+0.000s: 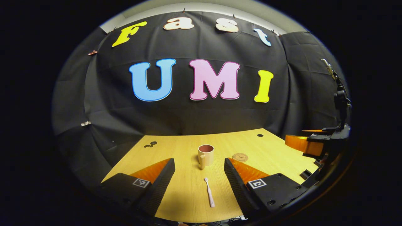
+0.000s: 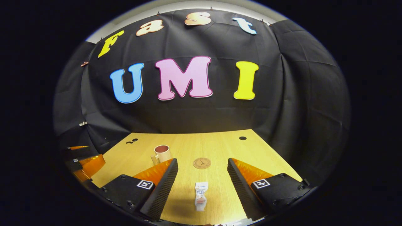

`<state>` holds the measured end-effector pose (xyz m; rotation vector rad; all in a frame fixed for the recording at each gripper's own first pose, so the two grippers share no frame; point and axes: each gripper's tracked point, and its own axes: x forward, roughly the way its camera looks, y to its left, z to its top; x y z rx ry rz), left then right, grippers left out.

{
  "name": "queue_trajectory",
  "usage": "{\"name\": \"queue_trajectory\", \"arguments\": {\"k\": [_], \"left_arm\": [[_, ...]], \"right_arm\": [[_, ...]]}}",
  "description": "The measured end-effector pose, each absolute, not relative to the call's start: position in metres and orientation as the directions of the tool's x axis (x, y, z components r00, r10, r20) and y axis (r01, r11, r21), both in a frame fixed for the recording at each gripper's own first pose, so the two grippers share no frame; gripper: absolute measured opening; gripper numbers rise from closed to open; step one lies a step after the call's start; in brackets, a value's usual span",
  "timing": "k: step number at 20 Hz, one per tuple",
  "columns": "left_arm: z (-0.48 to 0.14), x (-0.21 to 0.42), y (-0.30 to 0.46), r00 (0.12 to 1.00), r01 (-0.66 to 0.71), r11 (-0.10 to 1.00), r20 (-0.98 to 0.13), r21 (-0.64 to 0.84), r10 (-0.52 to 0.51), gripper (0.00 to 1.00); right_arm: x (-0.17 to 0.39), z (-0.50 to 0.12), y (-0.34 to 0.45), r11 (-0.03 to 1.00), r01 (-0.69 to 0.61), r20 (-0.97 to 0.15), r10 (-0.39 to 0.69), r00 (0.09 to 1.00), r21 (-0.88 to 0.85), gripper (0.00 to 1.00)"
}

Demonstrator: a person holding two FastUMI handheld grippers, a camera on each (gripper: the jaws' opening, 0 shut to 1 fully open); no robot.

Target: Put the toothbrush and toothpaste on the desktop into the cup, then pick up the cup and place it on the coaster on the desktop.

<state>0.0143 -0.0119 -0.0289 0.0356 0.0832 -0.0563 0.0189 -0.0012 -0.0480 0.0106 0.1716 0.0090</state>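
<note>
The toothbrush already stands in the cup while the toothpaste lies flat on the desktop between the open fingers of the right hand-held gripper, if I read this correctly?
Not quite: the toothbrush is not in the cup. The left gripper view shows it lying flat on the desktop, in front of the cup. The toothpaste does lie flat between the open fingers of the right hand-held gripper.

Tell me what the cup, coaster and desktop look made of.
Cup: looks like matte ceramic or plastic, cream outside and reddish-brown inside, no gloss; hard to tell which.
Coaster: probably wood or cork, a thin tan disc with a dark engraved-looking mark.
Desktop: light wood or wood-look laminate, with straight grain lines and a smooth, low sheen.
</note>
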Motion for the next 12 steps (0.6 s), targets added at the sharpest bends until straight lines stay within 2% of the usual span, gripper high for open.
{"name": "queue_trajectory", "arguments": {"k": [5,12], "left_arm": [[-0.039,0.016,-0.013,0.991,0.072,0.997,-0.119,0.042,-0.066,0.98],[-0.054,0.023,-0.006,0.982,0.053,0.999,-0.182,0.014,-0.049,0.98]], "right_arm": [[0.029,-0.063,0.006,1.000,-0.020,-0.231,0.023,0.973,0.017,0.97],[0.050,-0.124,0.013,0.998,-0.036,-0.427,0.051,0.903,0.043,0.97]]}}
